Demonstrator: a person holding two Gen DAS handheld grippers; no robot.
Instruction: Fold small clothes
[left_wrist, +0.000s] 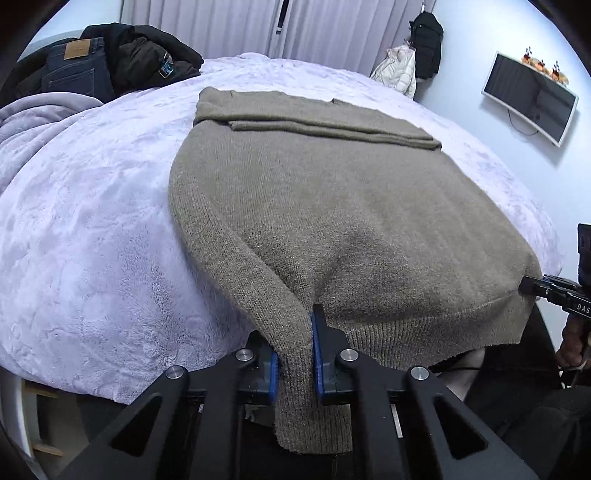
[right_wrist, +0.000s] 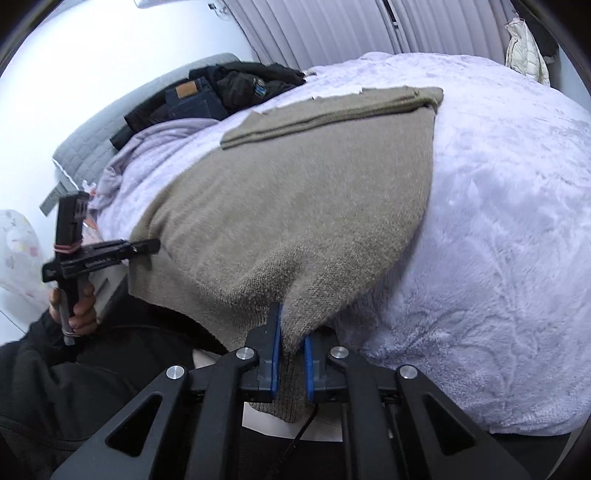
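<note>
taupe knitted sweater (left_wrist: 314, 206) lies flat on the fluffy lilac bed (left_wrist: 92, 240), sleeves folded; left gripper (left_wrist: 293, 354) and right gripper (right_wrist: 291, 354) each pinch a hem corner; next, i reckon, carry hem toward the collar

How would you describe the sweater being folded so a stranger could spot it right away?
Start at the bed with the fluffy lavender blanket. Spread flat across it lies the sweater, a taupe knit whose near hem corners are pinched by the left gripper and the right gripper. Unlike the dark jeans and jacket pile by the headboard, it is light, fuzzy and spread out.
</note>
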